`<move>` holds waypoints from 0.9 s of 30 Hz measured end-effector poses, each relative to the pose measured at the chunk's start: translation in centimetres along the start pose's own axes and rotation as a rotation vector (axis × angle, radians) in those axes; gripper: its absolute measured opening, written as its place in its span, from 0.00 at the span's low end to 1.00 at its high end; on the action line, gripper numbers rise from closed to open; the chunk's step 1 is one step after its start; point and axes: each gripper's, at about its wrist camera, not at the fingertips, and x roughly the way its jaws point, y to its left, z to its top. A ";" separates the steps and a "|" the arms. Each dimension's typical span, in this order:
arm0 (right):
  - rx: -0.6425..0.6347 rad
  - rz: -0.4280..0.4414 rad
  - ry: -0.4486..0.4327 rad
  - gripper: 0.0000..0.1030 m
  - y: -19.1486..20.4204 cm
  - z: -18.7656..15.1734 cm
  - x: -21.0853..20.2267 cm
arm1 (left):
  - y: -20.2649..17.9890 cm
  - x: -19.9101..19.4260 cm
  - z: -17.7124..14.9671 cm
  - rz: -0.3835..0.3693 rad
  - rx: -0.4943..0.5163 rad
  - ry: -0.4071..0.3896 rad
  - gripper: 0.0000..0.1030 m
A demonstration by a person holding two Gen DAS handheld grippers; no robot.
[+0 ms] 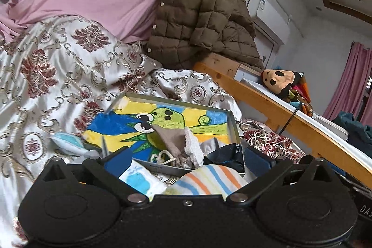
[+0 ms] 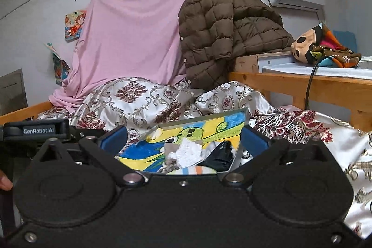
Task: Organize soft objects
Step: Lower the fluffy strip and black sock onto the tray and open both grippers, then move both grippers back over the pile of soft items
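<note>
Fingers spread wide on both grippers, holding nothing, one painted tray, several cloths inside.

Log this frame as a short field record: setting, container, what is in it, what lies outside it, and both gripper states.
setting: bed covered with white damask-patterned satin quilt
container: shallow metal tray with painted cartoon bottom
in tray: taupe fleece-lined drawstring pouch; dark navy folded cloth
outside tray: striped white, orange and blue cloth at near rim; pale blue and white pouch on quilt to tray's left
background: brown quilted puffer jacket; pink sheet
left gripper: open, empty
right gripper: open, empty
</note>
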 end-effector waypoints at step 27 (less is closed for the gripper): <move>-0.129 0.006 0.206 0.99 7.5 -3.1 -4.1 | 3.5 -8.4 -3.1 0.063 0.281 0.101 0.99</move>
